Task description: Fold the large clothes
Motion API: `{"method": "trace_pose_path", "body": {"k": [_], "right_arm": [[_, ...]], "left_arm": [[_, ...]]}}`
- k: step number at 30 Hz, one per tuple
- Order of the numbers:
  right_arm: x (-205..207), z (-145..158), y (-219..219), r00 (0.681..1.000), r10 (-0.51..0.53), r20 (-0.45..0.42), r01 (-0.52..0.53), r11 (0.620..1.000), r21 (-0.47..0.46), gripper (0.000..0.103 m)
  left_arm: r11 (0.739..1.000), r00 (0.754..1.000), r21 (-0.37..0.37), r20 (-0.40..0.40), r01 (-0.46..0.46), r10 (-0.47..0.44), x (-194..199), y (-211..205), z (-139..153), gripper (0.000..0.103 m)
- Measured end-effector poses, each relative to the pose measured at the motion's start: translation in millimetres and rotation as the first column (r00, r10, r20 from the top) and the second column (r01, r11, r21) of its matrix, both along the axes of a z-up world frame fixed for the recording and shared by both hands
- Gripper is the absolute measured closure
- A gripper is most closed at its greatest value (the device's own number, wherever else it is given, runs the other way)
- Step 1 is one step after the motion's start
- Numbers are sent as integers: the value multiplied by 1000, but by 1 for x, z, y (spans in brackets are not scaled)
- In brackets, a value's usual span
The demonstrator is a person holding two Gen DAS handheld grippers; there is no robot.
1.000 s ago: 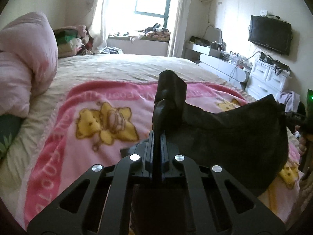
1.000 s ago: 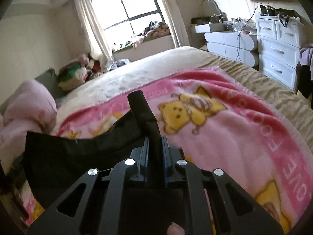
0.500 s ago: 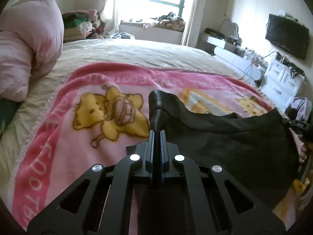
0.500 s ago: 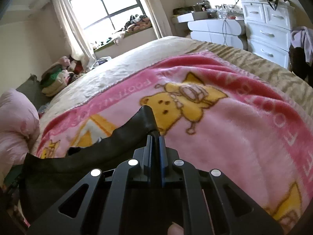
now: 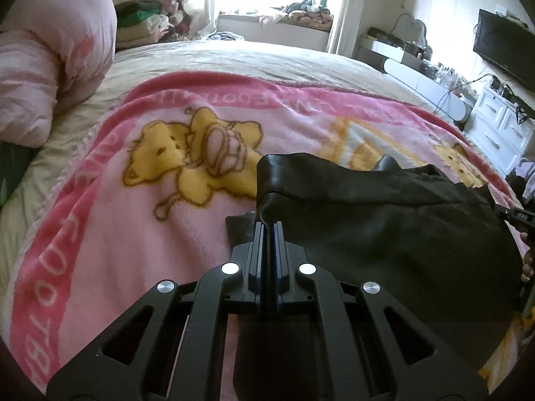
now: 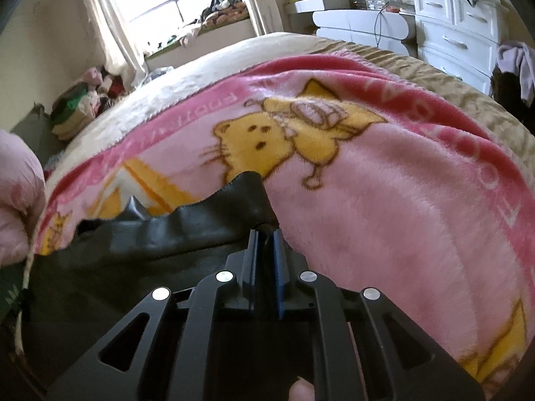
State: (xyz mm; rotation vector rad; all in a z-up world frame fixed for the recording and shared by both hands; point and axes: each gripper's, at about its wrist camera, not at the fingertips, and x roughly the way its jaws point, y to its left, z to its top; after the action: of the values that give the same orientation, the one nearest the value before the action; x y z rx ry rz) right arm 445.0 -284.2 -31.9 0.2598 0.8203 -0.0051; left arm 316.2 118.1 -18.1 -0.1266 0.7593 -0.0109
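A black garment (image 5: 384, 220) hangs stretched between my two grippers, low over a pink cartoon blanket (image 5: 133, 234) on the bed. My left gripper (image 5: 267, 224) is shut on its left top corner, and the cloth bulges just past the fingertips. In the right wrist view the right gripper (image 6: 265, 232) pinches the other corner of the garment (image 6: 167, 234). Its jaws are opening slightly, with the fabric still pressed between the pads. The garment's far edge sags onto the blanket (image 6: 384, 217). The right gripper's tip (image 5: 515, 215) shows at the left view's right edge.
A rolled pink quilt (image 5: 50, 50) lies at the bed's left side. White drawers (image 6: 461, 23) and a wall TV (image 5: 501, 50) stand to the right of the bed. Piled clothes (image 5: 143, 20) sit near the window. The beige bedcover (image 5: 250, 56) stretches beyond the blanket.
Both grippers have come down toward the blanket and tipped further downward, carrying the garment. Its held corners, earlier standing up high, now sit low, and the cloth reaches the blanket.
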Motion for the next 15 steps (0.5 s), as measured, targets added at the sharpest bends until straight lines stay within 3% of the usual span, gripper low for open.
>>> {"method": "trace_pose_path", "body": {"k": [10, 13, 15], "right_arm": [[-3, -4, 10, 1000, -6, 1, 6, 996, -85, 93], [-6, -1, 10, 1000, -6, 6, 7, 996, -90, 88], [-9, 0, 10, 1000, -11, 2, 11, 995, -103, 76]], "left_arm": [[1000, 1000, 17, -2, -9, 9, -1, -1, -2, 100], [1000, 1000, 23, -4, -13, 13, -2, -1, 1, 98], [999, 1000, 30, -5, -20, 20, -3, -1, 4, 94]]}}
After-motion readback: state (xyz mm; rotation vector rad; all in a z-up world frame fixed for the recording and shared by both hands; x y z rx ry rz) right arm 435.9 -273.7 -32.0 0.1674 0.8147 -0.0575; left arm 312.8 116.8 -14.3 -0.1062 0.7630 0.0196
